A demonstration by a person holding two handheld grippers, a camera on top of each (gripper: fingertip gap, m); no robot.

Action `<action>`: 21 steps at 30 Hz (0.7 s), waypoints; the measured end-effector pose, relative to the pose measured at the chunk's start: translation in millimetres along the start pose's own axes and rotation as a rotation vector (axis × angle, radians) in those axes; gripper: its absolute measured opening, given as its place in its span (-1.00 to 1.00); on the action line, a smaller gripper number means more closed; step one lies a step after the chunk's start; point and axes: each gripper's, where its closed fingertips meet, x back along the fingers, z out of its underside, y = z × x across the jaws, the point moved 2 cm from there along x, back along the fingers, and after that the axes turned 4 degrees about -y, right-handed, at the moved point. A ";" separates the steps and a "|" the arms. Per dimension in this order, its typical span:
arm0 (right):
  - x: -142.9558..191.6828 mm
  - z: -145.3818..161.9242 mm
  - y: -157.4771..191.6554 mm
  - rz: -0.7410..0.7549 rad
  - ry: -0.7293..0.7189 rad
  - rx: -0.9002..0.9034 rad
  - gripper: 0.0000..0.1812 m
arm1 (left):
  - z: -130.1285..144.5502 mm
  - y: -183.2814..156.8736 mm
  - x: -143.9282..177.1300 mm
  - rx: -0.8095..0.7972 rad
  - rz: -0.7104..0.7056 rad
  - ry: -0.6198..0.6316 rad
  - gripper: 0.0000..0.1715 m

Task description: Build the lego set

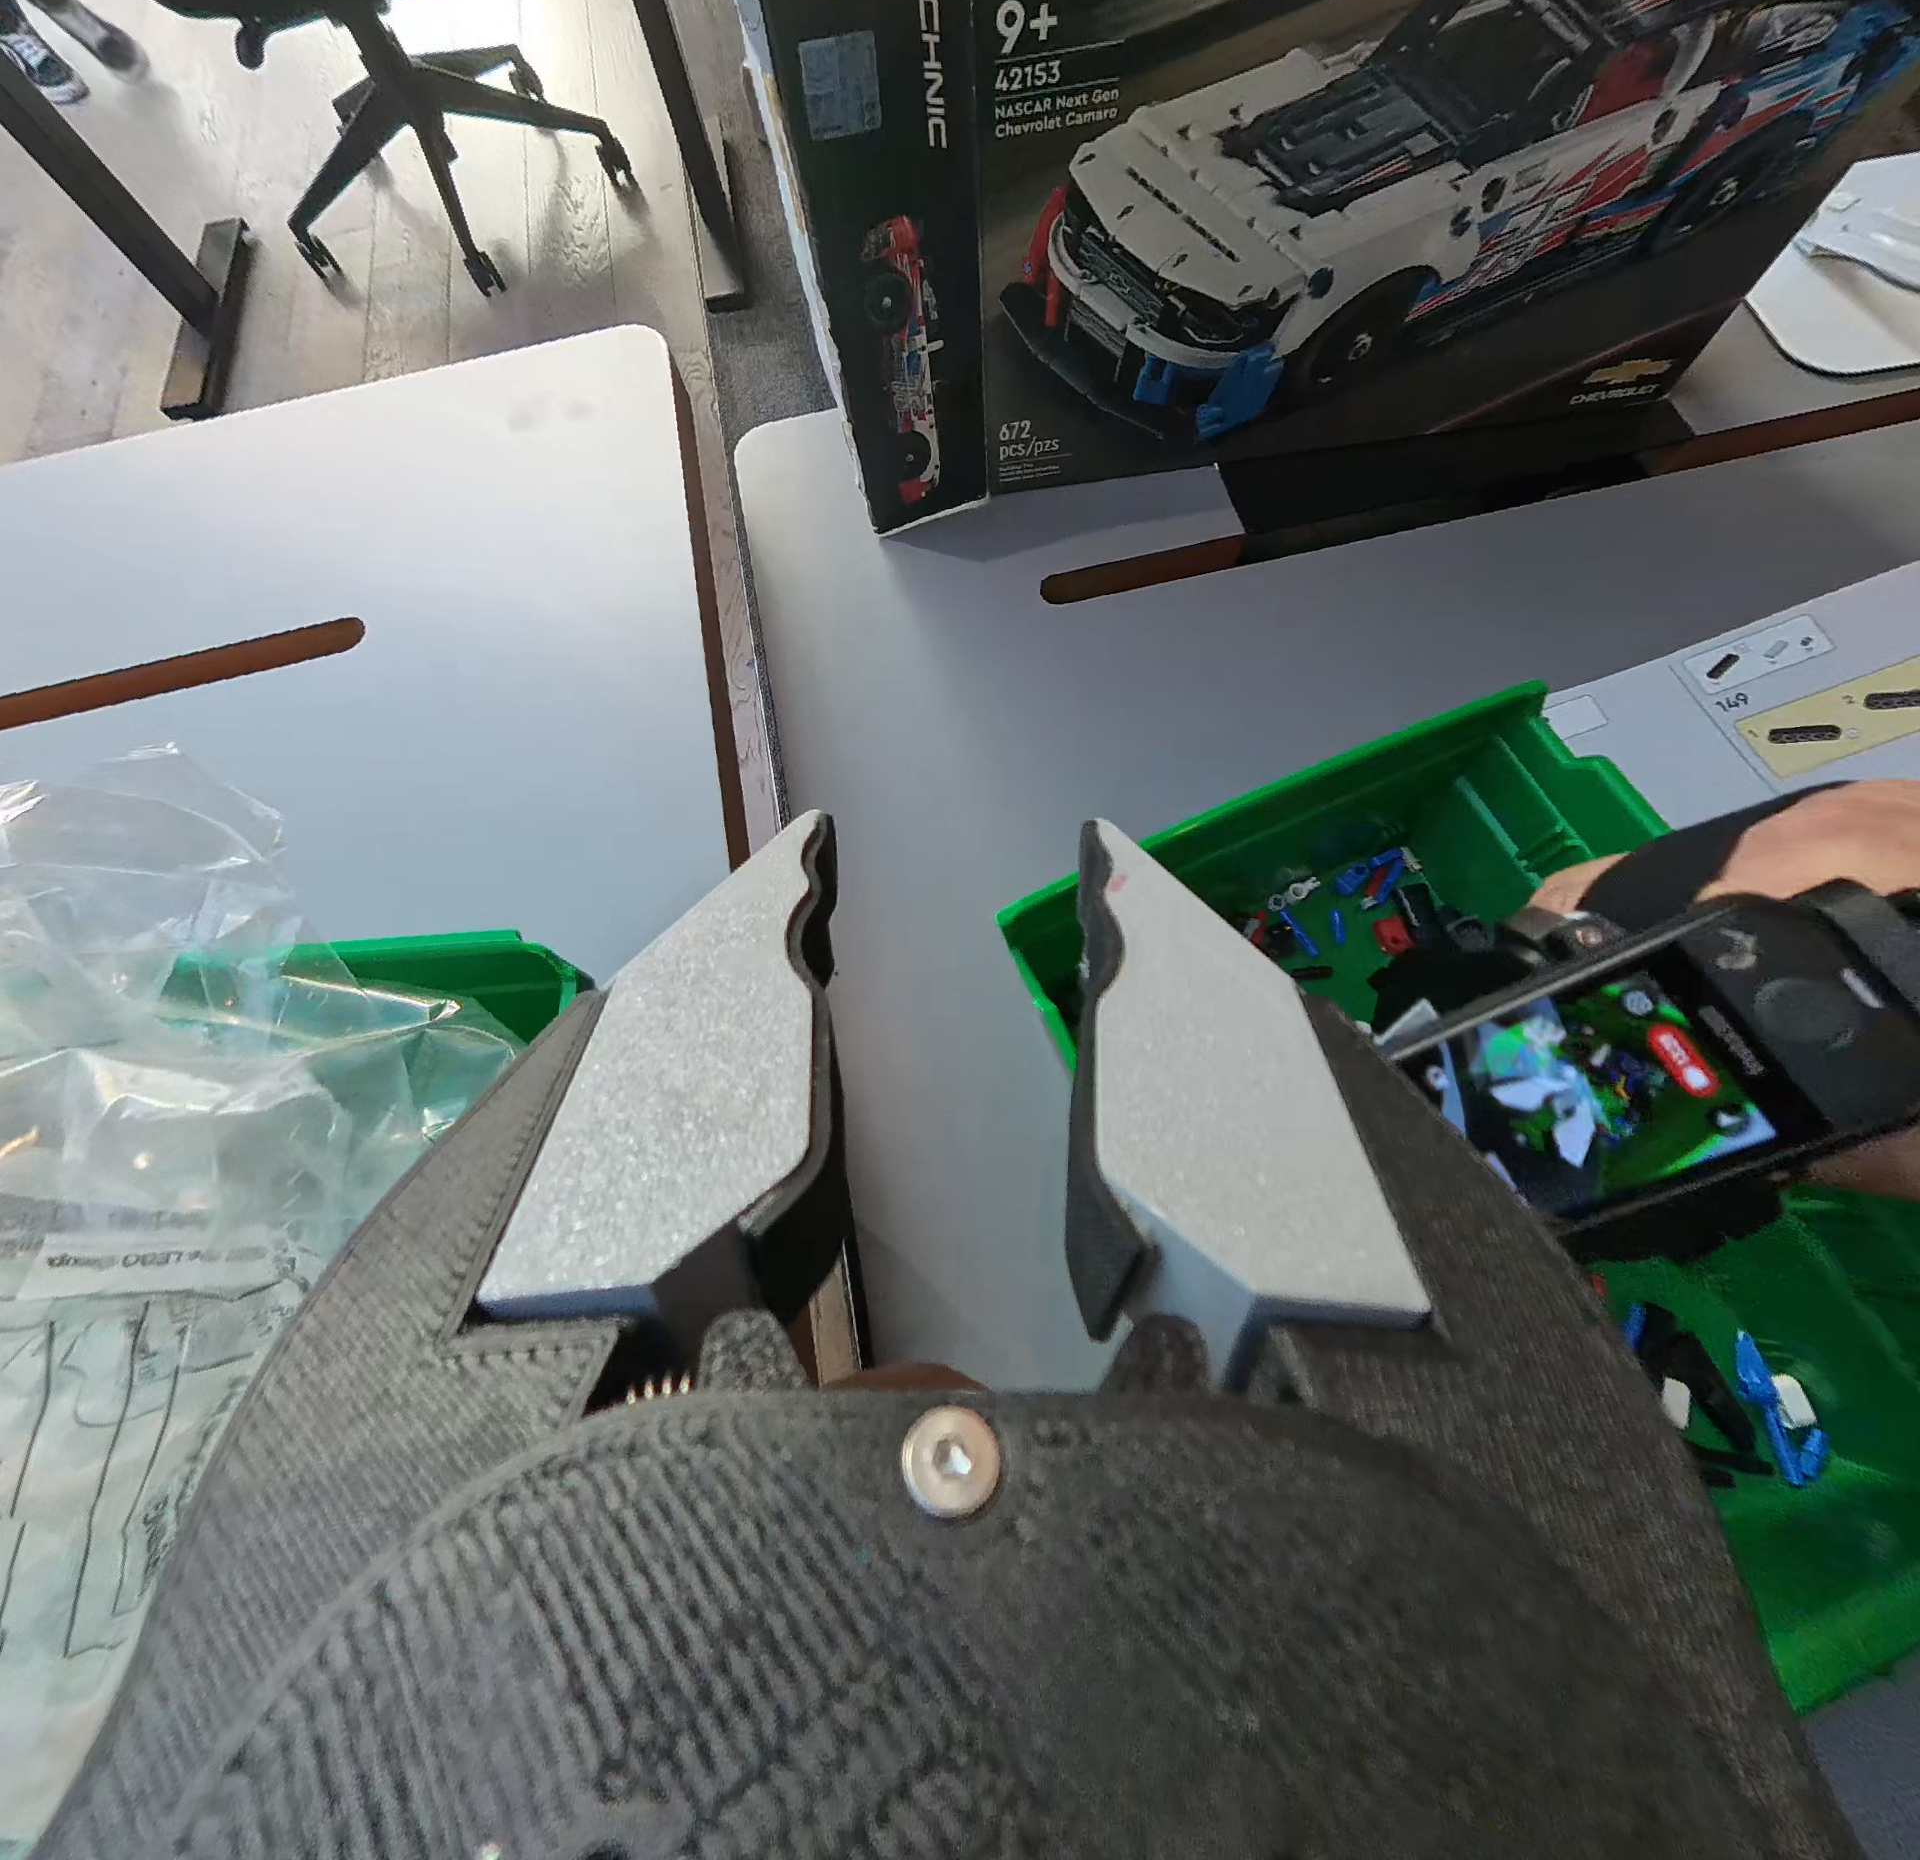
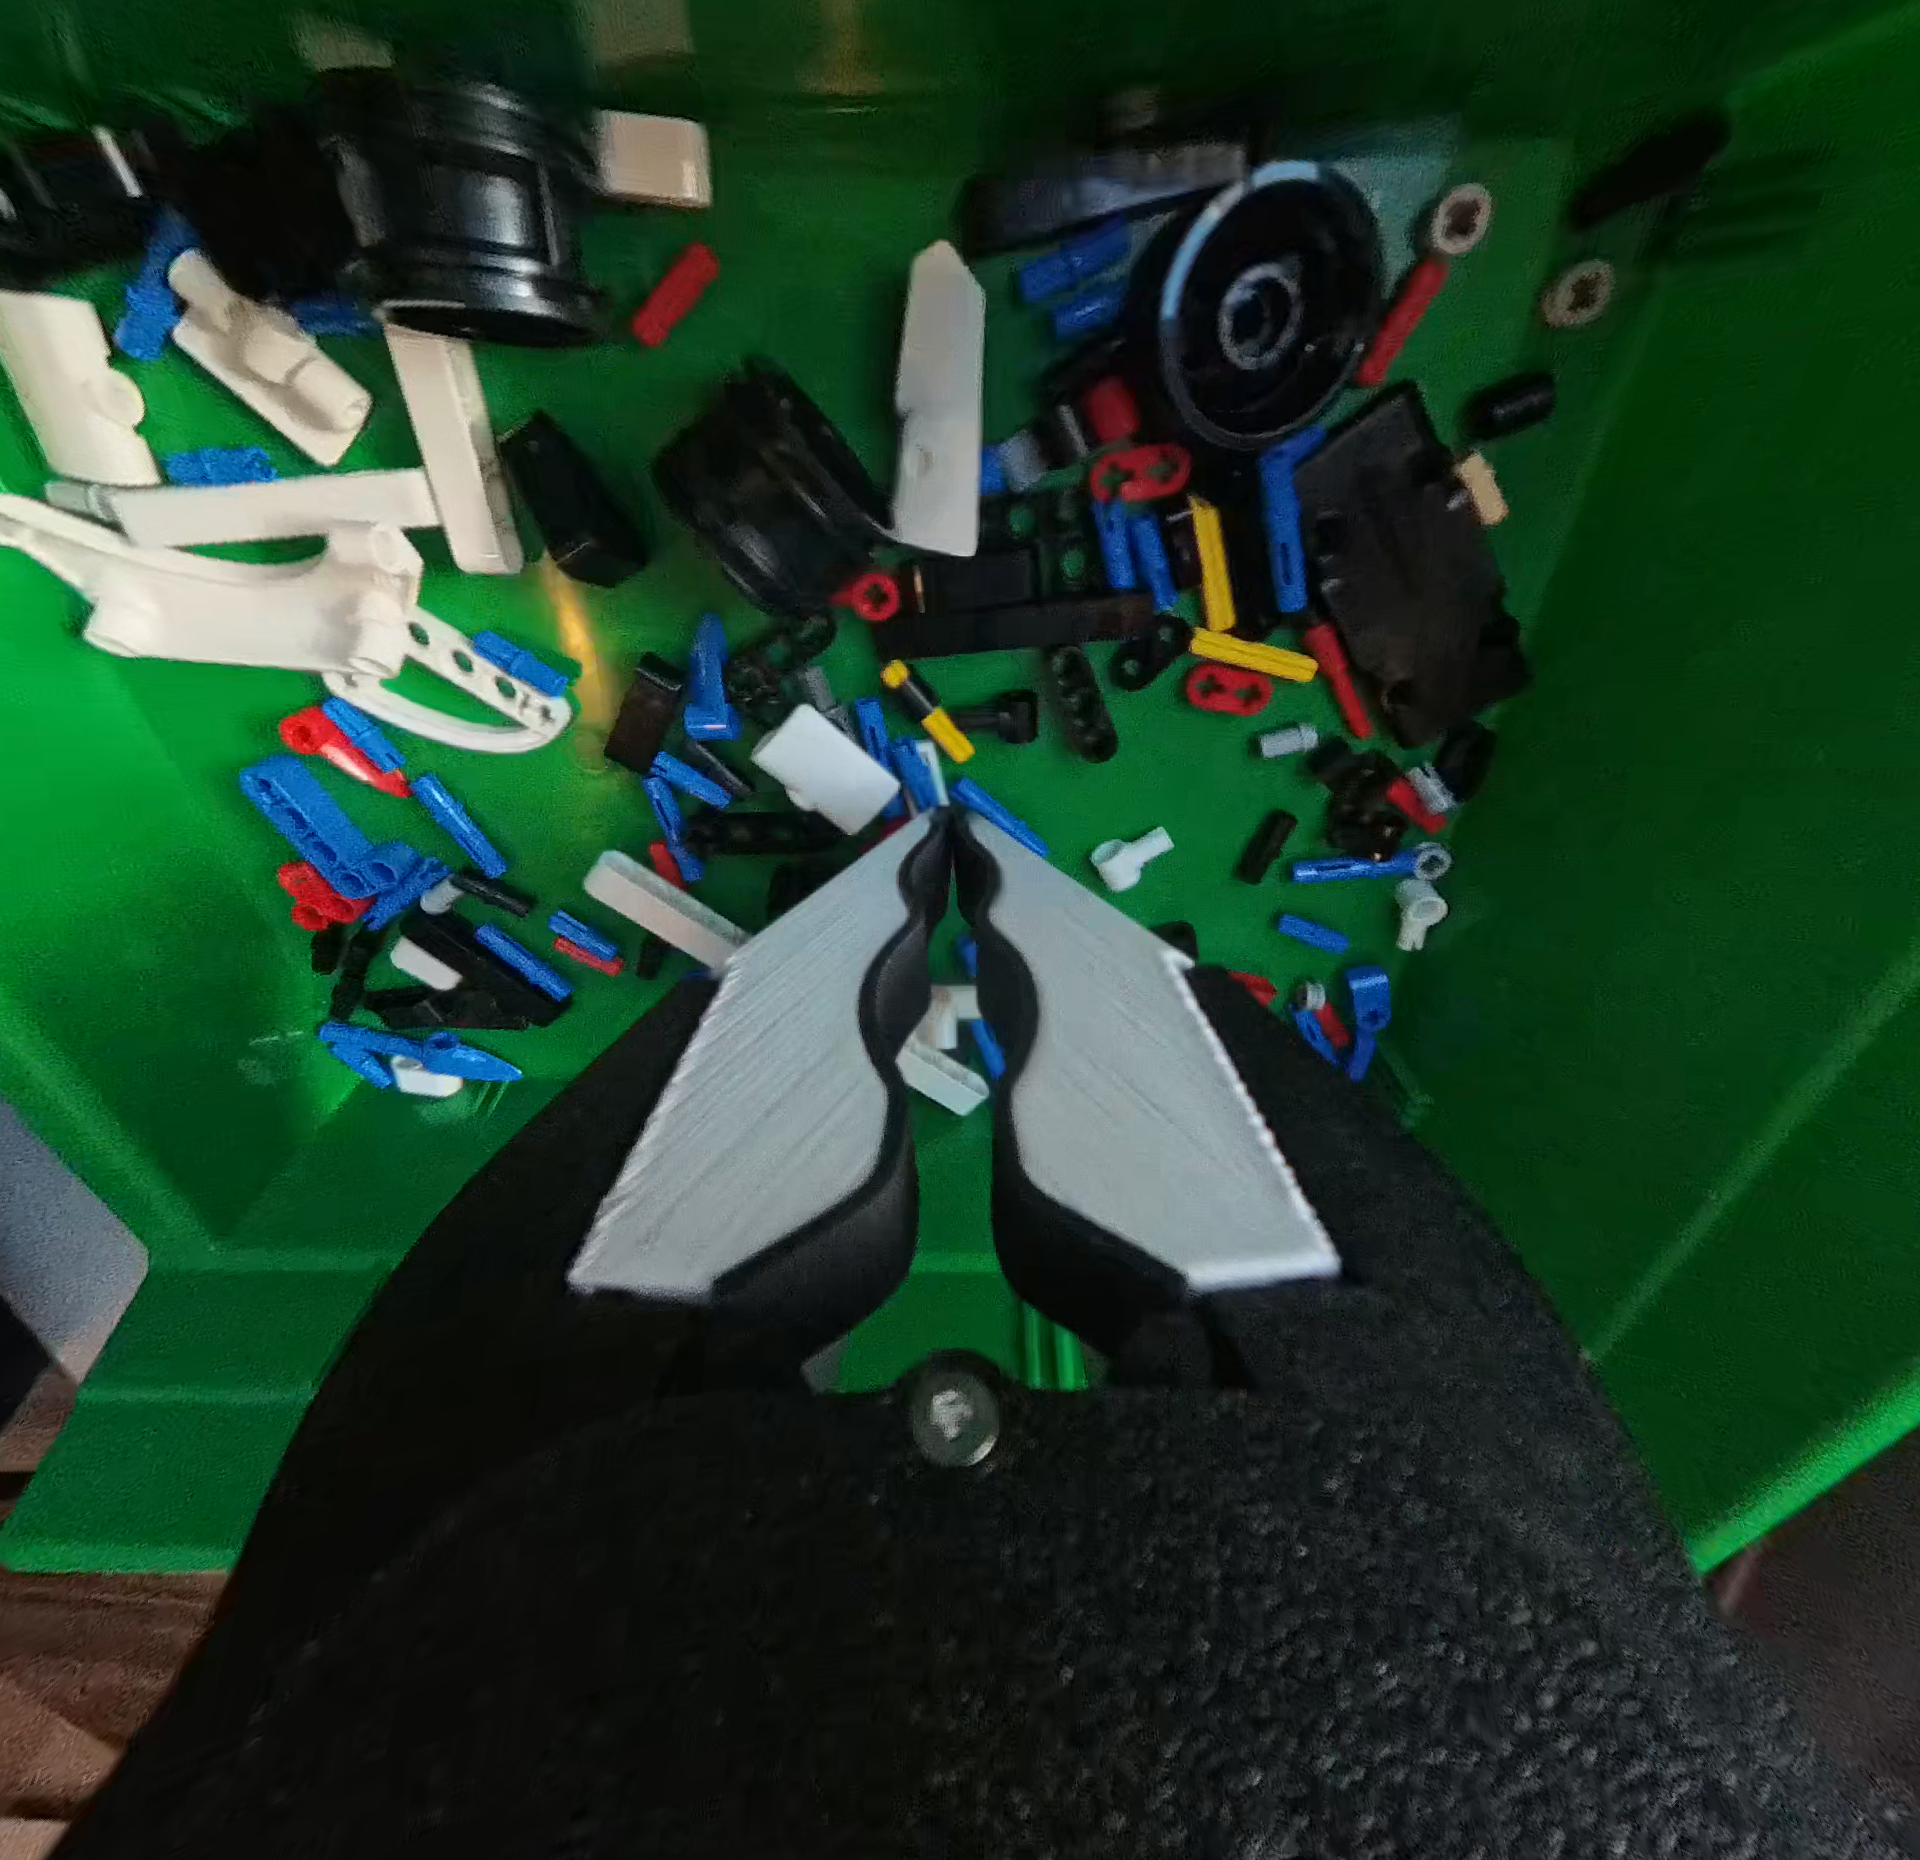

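Your right tongs [image 2: 951, 823] dip into the green bin [image 2: 1662, 979], sorting parts.
Their tips meet just beside a blue pin [image 2: 997, 816], whether clamped on anything I cannot tell; your left tongs [image 1: 956, 875] wait apart beside that bin, empty.

Office-type workroom. Pale desks [image 1: 343, 522] with rounded corners and cable slots [image 1: 182, 667] abut one another; a black swivel chair [image 1: 416, 96] on castors stands on wood-look flooring (probably laminate, the view being distorted). Green parts bins [image 1: 1299, 802] and a boxed model kit [image 1: 1299, 200] occupy one desk.
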 end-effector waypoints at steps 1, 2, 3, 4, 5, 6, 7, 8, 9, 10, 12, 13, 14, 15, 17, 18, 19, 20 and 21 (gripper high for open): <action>4.0 -1.0 -6.4 0.013 -0.020 -0.042 -1.00 | -0.1 1.8 0.7 0.006 -0.001 -0.003 -0.48; 9.6 -2.0 -14.1 0.037 -0.045 -0.078 -1.00 | -0.5 3.6 1.3 0.015 -0.001 -0.008 -0.48; 14.6 -1.1 -19.7 0.055 -0.055 -0.104 -1.00 | -0.8 5.1 1.7 0.023 -0.001 -0.012 -0.48; 17.1 -1.1 -15.5 0.017 -0.065 -0.112 -0.99 | -1.1 6.1 1.7 0.030 0.001 -0.014 -0.48; 18.0 -1.9 -6.0 -0.047 -0.075 -0.109 -0.94 | -1.3 6.6 1.5 0.034 0.002 -0.015 -0.48; 18.9 -0.4 -4.7 -0.048 -0.070 -0.108 -0.94 | -1.5 6.2 1.2 0.035 0.004 -0.016 -0.48; 21.4 4.3 -11.6 0.006 -0.050 -0.108 -0.97 | -1.6 4.8 0.7 0.031 0.009 -0.016 -0.48; 26.4 9.5 -19.4 0.060 -0.038 -0.114 -1.00 | -1.4 2.7 0.2 0.022 0.013 -0.012 -0.48; 33.6 12.0 -24.0 0.080 -0.055 -0.137 -1.00 | -1.1 0.7 -0.4 0.011 0.014 -0.008 -0.48; 41.3 11.7 -24.8 0.064 -0.096 -0.170 -0.99 | -1.1 -1.0 -1.1 0.001 0.013 -0.005 -0.48; 50.9 8.0 -19.9 -0.005 -0.173 -0.197 -0.89 | -2.0 -4.4 -2.7 -0.008 0.016 -0.003 -0.48; 49.9 6.5 -16.1 -0.024 -0.185 -0.181 -0.87 | -2.5 -5.8 -3.8 -0.009 0.020 -0.003 -0.48; 44.5 5.7 -10.9 -0.033 -0.175 -0.143 -0.87 | -2.5 -7.1 -5.0 -0.010 0.024 -0.001 -0.48; 36.1 6.1 -4.2 -0.036 -0.147 -0.083 -0.88 | -1.8 -8.3 -6.2 -0.013 0.027 0.005 -0.47; 18.4 6.7 4.2 0.004 -0.091 0.048 -0.98 | -0.2 -9.2 -7.6 -0.026 0.022 0.016 -0.47; 11.0 7.0 5.8 0.027 -0.064 0.100 -1.00 | 0.1 -9.6 -7.5 -0.030 0.020 0.017 -0.47; 5.3 6.4 5.9 0.047 -0.046 0.143 -1.00 | -0.2 -10.1 -7.0 -0.031 0.020 0.016 -0.47; 1.5 6.0 4.9 0.064 -0.029 0.176 -1.00 | -0.9 -10.7 -6.1 -0.031 0.022 0.012 -0.47; -2.0 7.2 3.7 0.069 -0.007 0.198 -1.00 | -1.7 -11.2 -5.3 -0.031 0.023 0.007 -0.47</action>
